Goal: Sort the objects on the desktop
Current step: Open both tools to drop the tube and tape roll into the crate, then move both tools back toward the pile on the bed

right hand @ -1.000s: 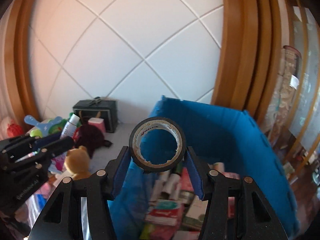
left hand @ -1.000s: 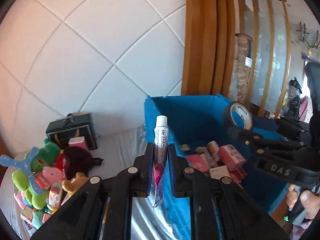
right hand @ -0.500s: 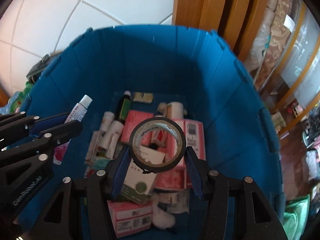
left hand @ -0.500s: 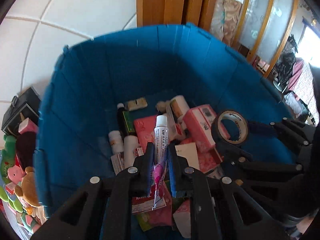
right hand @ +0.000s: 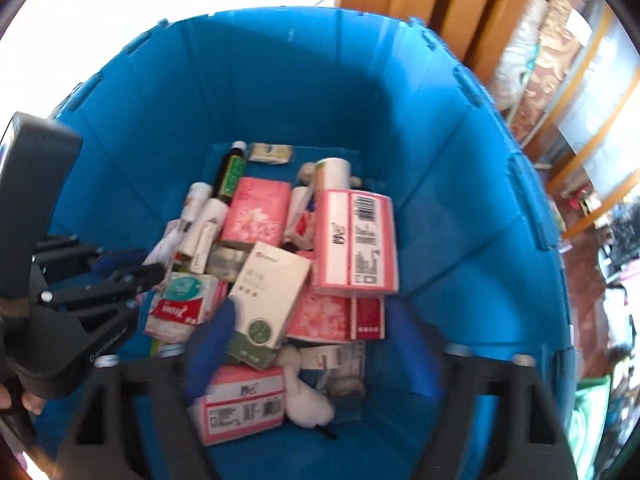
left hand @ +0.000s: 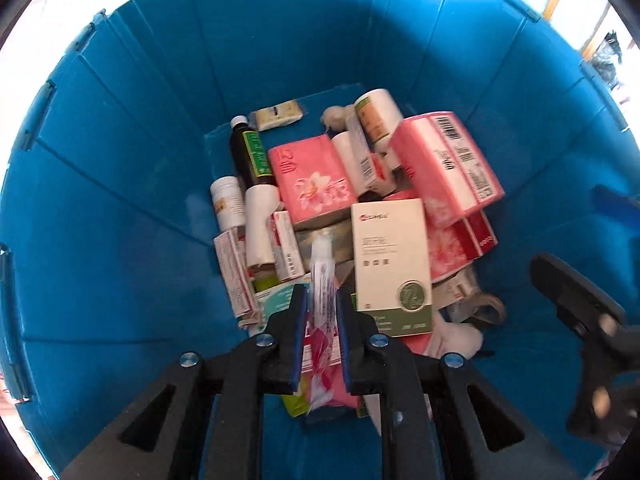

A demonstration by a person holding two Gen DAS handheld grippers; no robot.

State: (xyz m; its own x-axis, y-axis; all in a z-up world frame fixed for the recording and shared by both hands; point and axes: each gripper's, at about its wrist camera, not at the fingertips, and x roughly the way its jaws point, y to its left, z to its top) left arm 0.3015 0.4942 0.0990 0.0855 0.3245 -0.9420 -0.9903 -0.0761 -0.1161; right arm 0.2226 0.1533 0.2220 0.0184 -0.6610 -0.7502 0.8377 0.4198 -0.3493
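Tube point(left hand: 322, 276) stayed pinched in your left gripper point(left hand: 321, 322) over the bin's point(left hand: 140, 160) middle; your right gripper point(right hand: 308, 344) was opening, empty. A snagged release could have dragged the tube out.

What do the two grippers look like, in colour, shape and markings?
Both are black plastic. The left gripper has two triangular finger arms with cut-outs, silver rivets and blue pads on its fingers. Seen from the right wrist, its side bears pale lettering, too blurred to read. The right gripper has the same black frame, silver rivets and blue-padded fingers.
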